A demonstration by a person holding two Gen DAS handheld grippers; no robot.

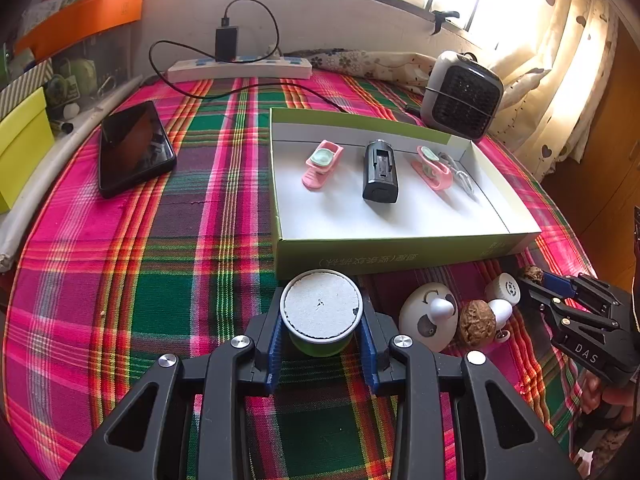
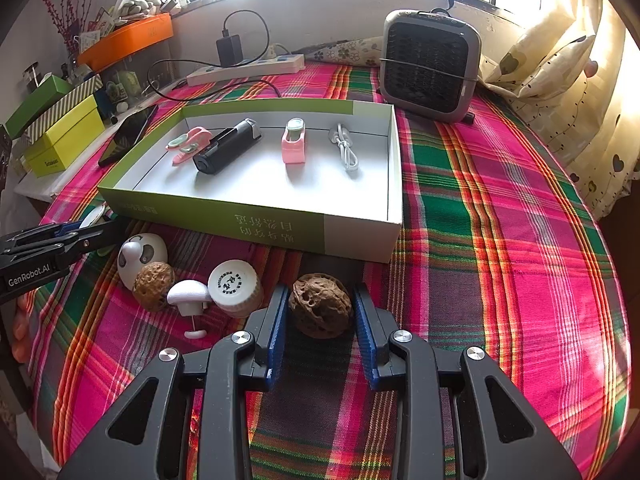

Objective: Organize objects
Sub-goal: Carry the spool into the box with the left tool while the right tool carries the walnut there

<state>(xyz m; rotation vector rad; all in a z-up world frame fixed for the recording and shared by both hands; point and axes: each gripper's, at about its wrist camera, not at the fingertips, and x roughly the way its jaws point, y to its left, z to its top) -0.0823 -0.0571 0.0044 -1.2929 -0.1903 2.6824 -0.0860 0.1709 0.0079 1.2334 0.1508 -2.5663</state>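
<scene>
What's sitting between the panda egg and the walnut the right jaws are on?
In the right wrist view, between the panda egg and the held walnut: a second walnut, a white mushroom piece and a white bottle cap.

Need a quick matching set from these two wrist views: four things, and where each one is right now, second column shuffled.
Things:
1. green cup
2. walnut
3. black battery
4. phone

Places:
A. in the box, between two pink clips
B. between the right gripper's pads
C. on the cloth, left of the box
D. between the left gripper's pads

Pairs: 1-D, 2-B, 3-A, 4-C
</scene>
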